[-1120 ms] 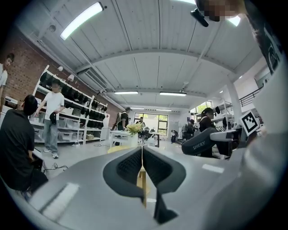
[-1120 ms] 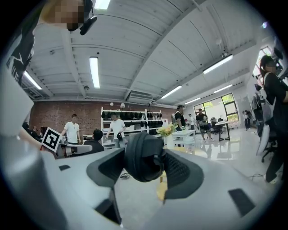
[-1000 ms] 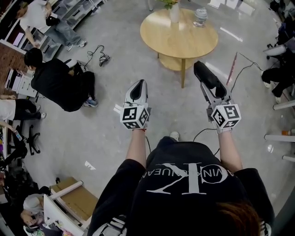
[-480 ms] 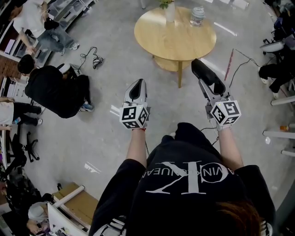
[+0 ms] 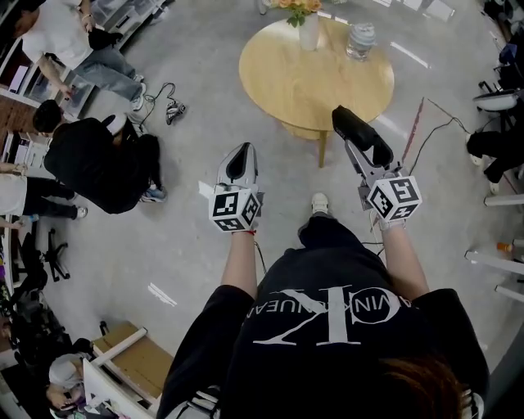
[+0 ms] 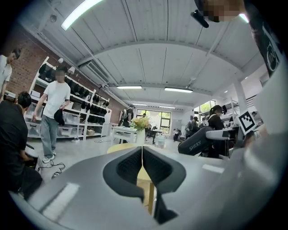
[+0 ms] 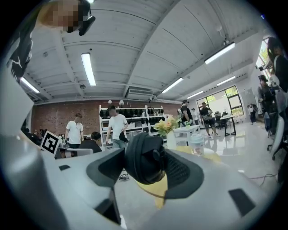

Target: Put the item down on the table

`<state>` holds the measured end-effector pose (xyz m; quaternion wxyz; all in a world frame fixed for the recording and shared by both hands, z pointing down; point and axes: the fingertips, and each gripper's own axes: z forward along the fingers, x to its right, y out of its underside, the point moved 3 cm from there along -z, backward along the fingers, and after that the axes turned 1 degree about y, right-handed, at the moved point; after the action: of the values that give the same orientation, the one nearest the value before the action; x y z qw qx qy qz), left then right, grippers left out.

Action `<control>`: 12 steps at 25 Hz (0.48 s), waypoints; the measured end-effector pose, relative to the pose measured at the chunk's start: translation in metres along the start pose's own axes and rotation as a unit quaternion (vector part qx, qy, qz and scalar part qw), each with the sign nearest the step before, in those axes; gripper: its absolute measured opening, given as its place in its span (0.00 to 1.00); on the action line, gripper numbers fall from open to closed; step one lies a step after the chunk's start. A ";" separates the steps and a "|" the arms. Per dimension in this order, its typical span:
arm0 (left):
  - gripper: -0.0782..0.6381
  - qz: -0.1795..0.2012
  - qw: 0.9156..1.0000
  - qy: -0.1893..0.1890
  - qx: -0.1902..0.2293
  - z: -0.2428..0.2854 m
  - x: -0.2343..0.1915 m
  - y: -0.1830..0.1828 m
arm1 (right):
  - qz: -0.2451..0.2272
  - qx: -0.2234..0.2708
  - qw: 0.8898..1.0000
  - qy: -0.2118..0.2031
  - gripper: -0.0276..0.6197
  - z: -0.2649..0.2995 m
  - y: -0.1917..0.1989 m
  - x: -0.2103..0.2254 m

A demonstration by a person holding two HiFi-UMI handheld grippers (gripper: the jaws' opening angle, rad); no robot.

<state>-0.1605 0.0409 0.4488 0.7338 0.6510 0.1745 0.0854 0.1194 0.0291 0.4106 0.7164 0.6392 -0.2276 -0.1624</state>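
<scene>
A round wooden table (image 5: 304, 75) stands ahead of me, with a white vase of flowers (image 5: 309, 24) and a clear jar (image 5: 360, 39) at its far side. My right gripper (image 5: 366, 154) is shut on a long black padded item (image 5: 358, 133) that hovers just off the table's near right edge. In the right gripper view the black item (image 7: 145, 157) fills the gap between the jaws, with the vase (image 7: 170, 131) and jar (image 7: 196, 143) behind. My left gripper (image 5: 238, 162) is shut and empty over the floor, left of the table; its pads (image 6: 130, 165) meet in the left gripper view.
Several people sit or stand by shelving at the left (image 5: 98, 151). A cable bundle (image 5: 172, 108) lies on the concrete floor. A red cord (image 5: 416, 123) runs right of the table. Chair bases (image 5: 495, 98) crowd the right edge. A cardboard box (image 5: 135, 356) sits lower left.
I have stepped forward: the table now lies closer, and the black item has gone from short of the table to its near right edge. Both grippers keep their pose.
</scene>
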 end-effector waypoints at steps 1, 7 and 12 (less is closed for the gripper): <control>0.13 0.000 1.000 -0.003 -0.001 0.010 -0.003 -0.002 | 0.001 0.000 1.000 -0.004 0.47 0.010 -0.002 0.007; 0.13 0.001 1.000 -0.018 -0.008 0.065 -0.017 -0.011 | 0.006 -0.010 1.000 -0.026 0.47 0.064 -0.008 0.042; 0.13 -0.004 1.000 -0.023 -0.017 0.103 -0.022 -0.005 | 0.011 -0.024 0.999 -0.037 0.47 0.096 -0.002 0.069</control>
<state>-0.1430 -0.0632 0.4567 0.7489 0.6396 0.1586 0.0698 0.1259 -0.0882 0.4245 0.7248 0.6125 -0.2569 -0.1830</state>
